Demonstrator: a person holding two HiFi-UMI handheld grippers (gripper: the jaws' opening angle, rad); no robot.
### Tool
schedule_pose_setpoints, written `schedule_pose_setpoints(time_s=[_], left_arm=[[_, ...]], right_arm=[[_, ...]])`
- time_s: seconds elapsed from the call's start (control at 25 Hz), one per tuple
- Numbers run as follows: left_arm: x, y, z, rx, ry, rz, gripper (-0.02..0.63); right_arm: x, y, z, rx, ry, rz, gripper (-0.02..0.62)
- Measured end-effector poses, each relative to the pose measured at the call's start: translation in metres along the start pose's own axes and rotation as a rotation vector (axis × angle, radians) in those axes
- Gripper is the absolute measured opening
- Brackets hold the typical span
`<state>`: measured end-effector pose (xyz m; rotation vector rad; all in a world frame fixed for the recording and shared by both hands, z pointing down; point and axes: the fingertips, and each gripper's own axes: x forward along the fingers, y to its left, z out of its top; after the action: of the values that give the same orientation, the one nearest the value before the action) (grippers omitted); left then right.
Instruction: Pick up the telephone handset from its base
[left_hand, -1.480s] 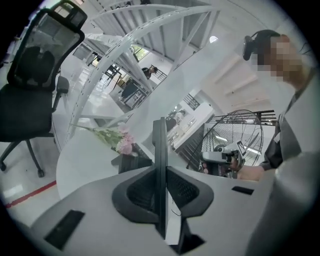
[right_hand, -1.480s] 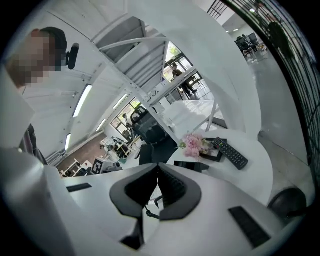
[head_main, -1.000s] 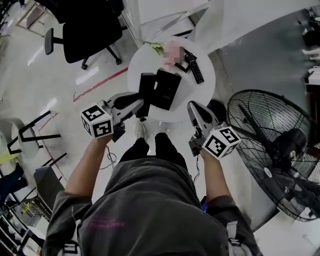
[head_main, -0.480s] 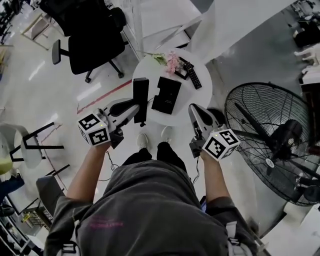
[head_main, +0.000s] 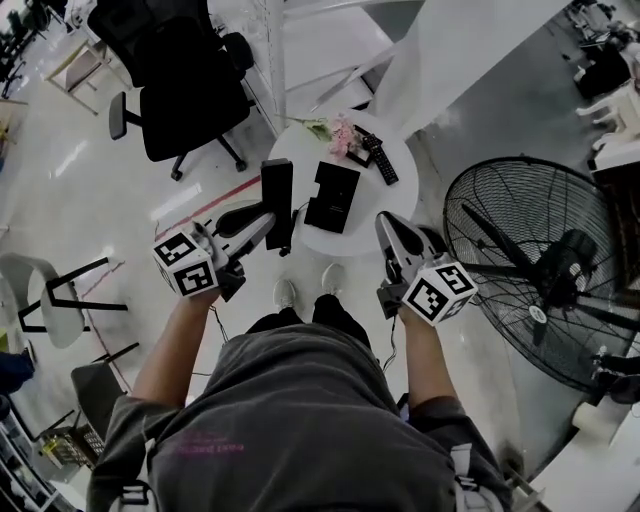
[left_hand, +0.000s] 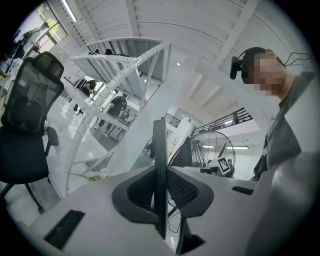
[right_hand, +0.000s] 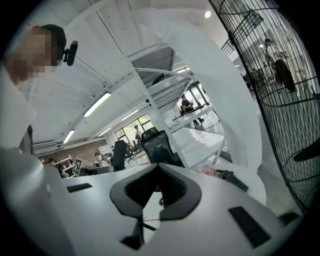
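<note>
The black telephone handset (head_main: 277, 192) is off its base and stands upright in my left gripper (head_main: 279, 228), above the left edge of the round white table (head_main: 400, 200). In the left gripper view the handset (left_hand: 160, 142) shows edge-on with both pads of the left gripper (left_hand: 161, 175) pressed on its sides. The black telephone base (head_main: 333, 196) rests on the table, a small gap to the handset's right. My right gripper (head_main: 384, 222) hovers off the table's near right edge. Its jaws (right_hand: 159, 169) are shut with nothing between them.
A black remote control (head_main: 378, 157) and pink flowers (head_main: 343, 134) lie at the table's far side; the remote (right_hand: 232, 180) also shows in the right gripper view. A large standing fan (head_main: 540, 270) is close on the right. A black office chair (head_main: 185, 80) stands far left.
Both grippers have risen. The handset has come away from the base and moved up and to the left in the left gripper. The right gripper stays shut and empty.
</note>
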<state>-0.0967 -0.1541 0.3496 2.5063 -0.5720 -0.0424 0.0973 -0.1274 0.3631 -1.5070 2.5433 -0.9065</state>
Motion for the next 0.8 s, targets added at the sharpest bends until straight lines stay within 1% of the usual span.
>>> schedule_pose_setpoints(time_s=[0.44,0.8], left_arm=[[-0.006,-0.011,0.007,0.021,-0.011,-0.008,0.078],[-0.006,-0.015,0.003,0.012,-0.014,-0.017,0.078]], right_arm=[[-0.006,0.015,0.003,-0.027,-0.017,0.012,0.02],[-0.008,0.02,0.001,-0.036,-0.015,0.015,0.02]])
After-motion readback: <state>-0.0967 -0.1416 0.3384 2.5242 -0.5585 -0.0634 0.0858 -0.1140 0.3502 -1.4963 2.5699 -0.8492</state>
